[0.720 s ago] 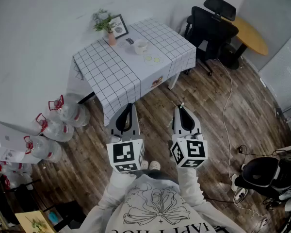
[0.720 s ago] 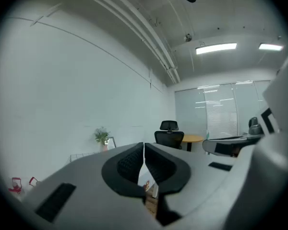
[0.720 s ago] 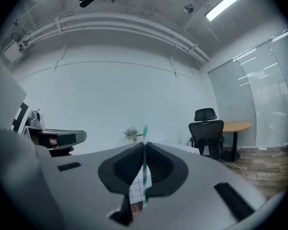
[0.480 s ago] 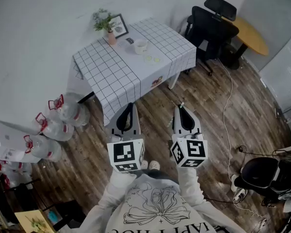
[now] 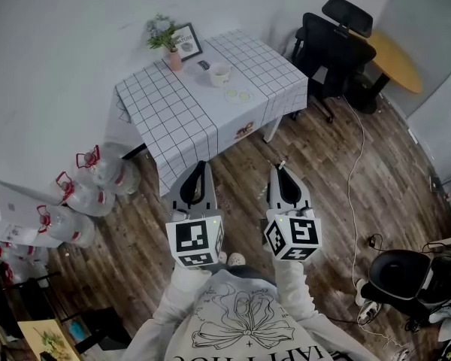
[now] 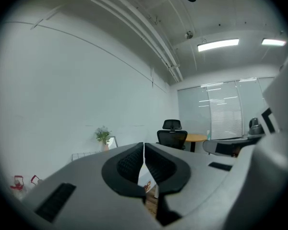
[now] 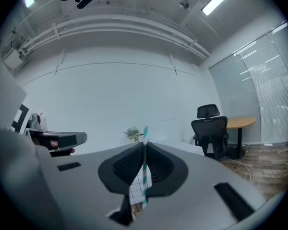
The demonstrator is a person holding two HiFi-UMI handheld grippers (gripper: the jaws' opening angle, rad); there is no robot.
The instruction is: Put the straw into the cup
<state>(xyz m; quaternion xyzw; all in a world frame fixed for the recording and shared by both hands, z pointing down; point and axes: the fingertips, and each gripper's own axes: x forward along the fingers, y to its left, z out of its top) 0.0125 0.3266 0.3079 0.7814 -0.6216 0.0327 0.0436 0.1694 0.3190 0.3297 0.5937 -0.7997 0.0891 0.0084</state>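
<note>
Head view puts me well back from the desk (image 5: 173,115), standing on the wooden floor (image 5: 323,171) with both tools held out level in front of my chest. The cup (image 5: 220,72) sits on the checked cloth towards the far side of the desk, near a small potted plant (image 5: 164,34) and a picture frame (image 5: 186,42), and nothing stands in it as far as I can make out at this range. In the right gripper view the right gripper (image 7: 144,145) has its jaws pressed together on the straw (image 7: 145,171), a thin teal-and-white striped one that runs upright through the pads and pokes out just above the tips. The left gripper (image 6: 143,145) has its jaws closed against each other with nothing between them, only a hairline slit showing the desk beyond. So I judge the pickup done: the straw is secured in my right tool and the cup is waiting, well apart from it. What remains is nearly the whole delivery: walking up to the desk, bringing the straw over the mouth of the cup, lowering its bottom end inside and letting go. I'd expect the left gripper may be useful to steady the cup, though nothing shows it committed to that.
</note>
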